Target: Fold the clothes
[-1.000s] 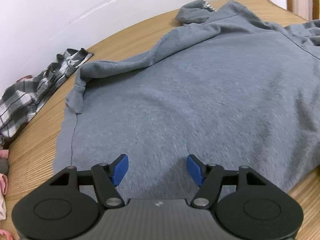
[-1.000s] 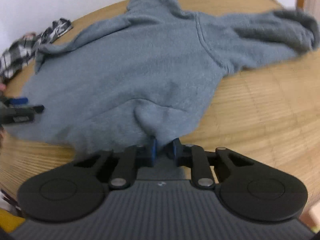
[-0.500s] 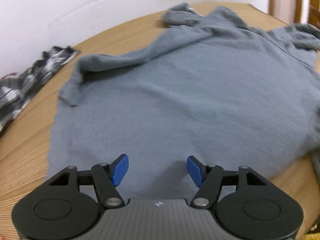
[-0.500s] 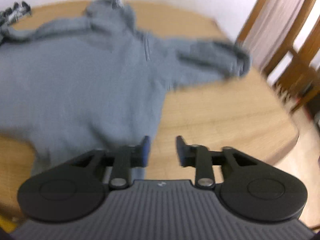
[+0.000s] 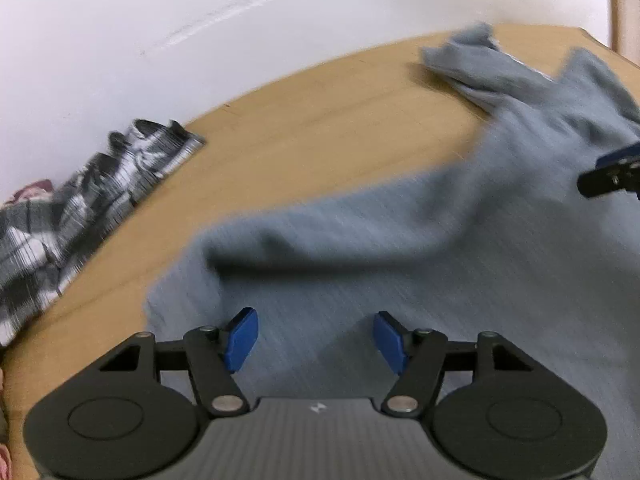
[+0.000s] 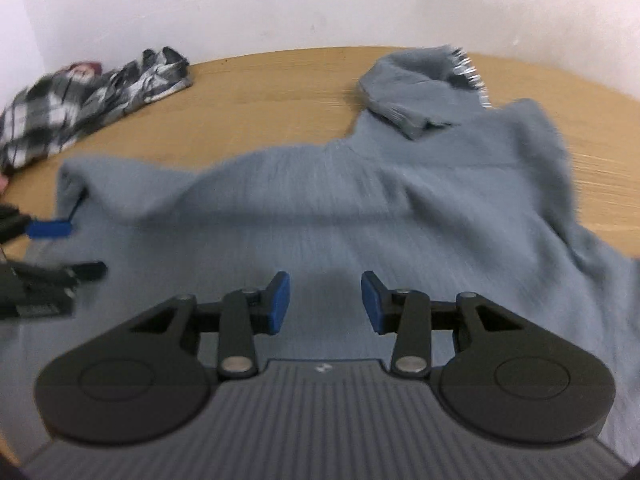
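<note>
A grey-blue sweatshirt (image 6: 360, 216) lies spread on the wooden table (image 6: 260, 88), its collar (image 6: 416, 96) toward the far wall. The left sleeve is folded in across the body, forming a ridge (image 5: 320, 232). My left gripper (image 5: 316, 338) hovers open over the sweatshirt's left edge, nothing between its blue pads. My right gripper (image 6: 325, 300) hovers open over the middle of the body, also holding nothing. Each gripper shows at the edge of the other's view: the right one (image 5: 612, 168) and the left one (image 6: 48, 248).
A black-and-white plaid garment (image 6: 80, 100) lies bunched at the table's far left by the white wall, also seen as plaid cloth (image 5: 80, 200) in the left wrist view. Bare wood (image 5: 320, 120) lies between it and the sweatshirt.
My right gripper let go of the sweatshirt's hem, opened, and moved over the garment's middle. My left gripper, still open, swung left toward the folded sleeve and the garment's left edge.
</note>
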`<state>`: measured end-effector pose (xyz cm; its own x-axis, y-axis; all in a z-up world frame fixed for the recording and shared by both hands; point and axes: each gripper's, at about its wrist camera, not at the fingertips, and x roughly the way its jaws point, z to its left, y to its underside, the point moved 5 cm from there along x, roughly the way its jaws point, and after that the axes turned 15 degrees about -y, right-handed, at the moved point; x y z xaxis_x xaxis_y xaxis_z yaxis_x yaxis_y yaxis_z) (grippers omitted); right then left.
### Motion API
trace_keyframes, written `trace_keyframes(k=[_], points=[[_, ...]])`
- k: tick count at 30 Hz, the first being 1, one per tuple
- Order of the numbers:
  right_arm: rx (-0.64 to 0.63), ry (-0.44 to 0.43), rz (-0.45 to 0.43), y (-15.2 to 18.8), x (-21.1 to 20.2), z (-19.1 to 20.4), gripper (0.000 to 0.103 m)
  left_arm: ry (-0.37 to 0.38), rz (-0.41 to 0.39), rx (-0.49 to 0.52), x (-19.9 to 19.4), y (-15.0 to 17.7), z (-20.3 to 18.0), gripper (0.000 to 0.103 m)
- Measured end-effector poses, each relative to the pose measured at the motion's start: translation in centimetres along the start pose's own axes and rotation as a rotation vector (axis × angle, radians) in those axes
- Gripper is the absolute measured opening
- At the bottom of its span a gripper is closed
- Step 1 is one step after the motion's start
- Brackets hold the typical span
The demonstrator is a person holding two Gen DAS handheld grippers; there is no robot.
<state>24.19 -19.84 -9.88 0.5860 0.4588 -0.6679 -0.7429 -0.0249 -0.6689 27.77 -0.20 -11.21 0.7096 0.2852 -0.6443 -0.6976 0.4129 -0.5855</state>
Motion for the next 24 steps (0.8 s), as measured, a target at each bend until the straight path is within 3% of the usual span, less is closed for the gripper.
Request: trace_keyframes(k=[4,7,8,9,11,14,17,20,24], points=[[-0.042,-0.045,0.002,-3.7,0.6,0.4,0.042,-0.057,0.028,-0.03,2.4,-1.4,3.0,0.064],[-0.036,0.011,0.009,-6.3,0.8,-3.0,0.043,-0.044,0.037,-0.029,2.0,-0.7,4.6,0.062],[-0.031,0.036,0.014,-7.1,1.0,-4.3,0.052,-0.062,0.014,-0.012,1.4,-0.4,4.9,0.063],[-0.027,0.061,0.019,-8.0,1.1,-5.6,0.071,-0.09,-0.012,0.017,0.9,-0.1,5.1,0.063],[-0.018,0.11,0.028,-9.7,1.4,-8.2,0.088,-0.131,-0.047,0.07,0.3,0.4,5.2,0.064],[-0.005,0.184,0.042,-12.3,1.8,-12.0,0.086,-0.146,-0.078,0.113,0.3,0.5,5.0,0.066],[0.027,0.235,0.062,-14.2,2.4,-15.5,0.086,-0.209,-0.098,0.146,0.9,0.2,5.0,0.066],[0.105,0.18,0.115,-13.5,3.8,-17.0,0.086,-0.226,-0.106,0.141,0.8,0.3,5.4,0.066],[0.149,0.12,0.179,-12.5,6.3,-17.7,0.086,-0.237,-0.139,0.229,2.0,0.4,4.4,0.063]])
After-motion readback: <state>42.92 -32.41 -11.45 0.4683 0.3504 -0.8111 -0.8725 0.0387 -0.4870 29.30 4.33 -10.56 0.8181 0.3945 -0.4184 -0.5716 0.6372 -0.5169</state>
